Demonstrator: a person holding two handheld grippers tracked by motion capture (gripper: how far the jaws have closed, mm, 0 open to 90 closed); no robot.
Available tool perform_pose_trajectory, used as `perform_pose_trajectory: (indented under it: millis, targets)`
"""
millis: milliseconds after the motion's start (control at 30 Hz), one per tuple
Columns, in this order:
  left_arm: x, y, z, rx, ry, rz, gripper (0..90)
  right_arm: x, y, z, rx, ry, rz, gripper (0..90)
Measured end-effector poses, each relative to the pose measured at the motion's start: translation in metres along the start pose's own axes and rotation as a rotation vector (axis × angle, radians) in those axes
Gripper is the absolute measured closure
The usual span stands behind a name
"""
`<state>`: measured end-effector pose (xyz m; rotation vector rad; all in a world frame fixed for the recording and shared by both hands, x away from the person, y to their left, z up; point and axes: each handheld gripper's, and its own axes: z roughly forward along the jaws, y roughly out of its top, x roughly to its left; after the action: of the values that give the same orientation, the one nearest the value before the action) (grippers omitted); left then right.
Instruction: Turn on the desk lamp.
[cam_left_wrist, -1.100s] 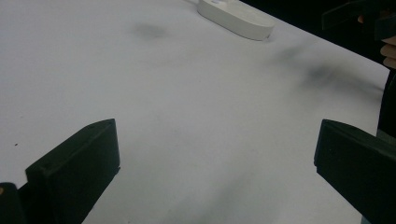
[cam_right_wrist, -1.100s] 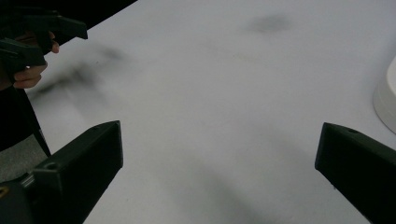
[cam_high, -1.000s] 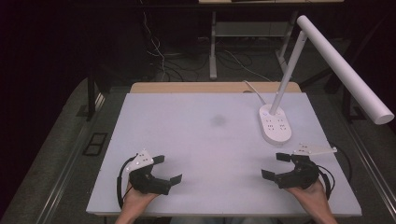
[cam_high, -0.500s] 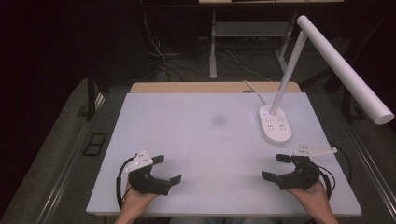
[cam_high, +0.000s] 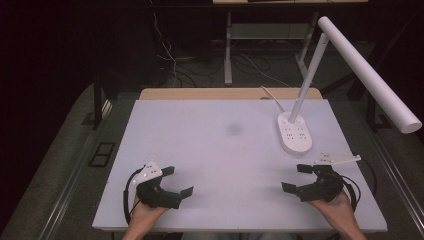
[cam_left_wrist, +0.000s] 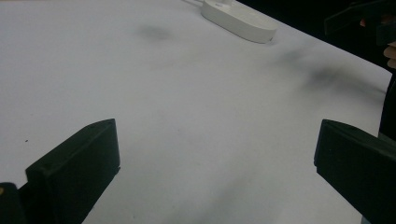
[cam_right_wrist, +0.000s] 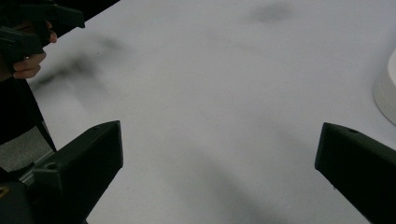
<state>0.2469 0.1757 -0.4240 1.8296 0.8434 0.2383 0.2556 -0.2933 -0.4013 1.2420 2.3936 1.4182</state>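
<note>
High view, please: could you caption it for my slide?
Left claw and right claw, both open, rest near a white desk lamp.

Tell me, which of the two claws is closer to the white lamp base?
The right claw: it sits just below the lamp base at the table's right side; the left claw is across the table.

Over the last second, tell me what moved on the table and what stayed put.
Nothing has visibly changed. The left gripper and right gripper rest in the same spots near the front edge of the table, jaws wide open and holding nothing. The white desk lamp stands where it was at the right rear, untouched.
</note>
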Motion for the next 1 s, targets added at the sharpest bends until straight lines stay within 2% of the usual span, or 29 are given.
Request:
perform_pose_trajectory:
  millis: [1000]
  targets:
    - [-0.001,0.000,0.000,0.001,0.011,-0.005,0.0,-0.021,0.038,-0.008,0.027,-0.015,0.002,0.8]
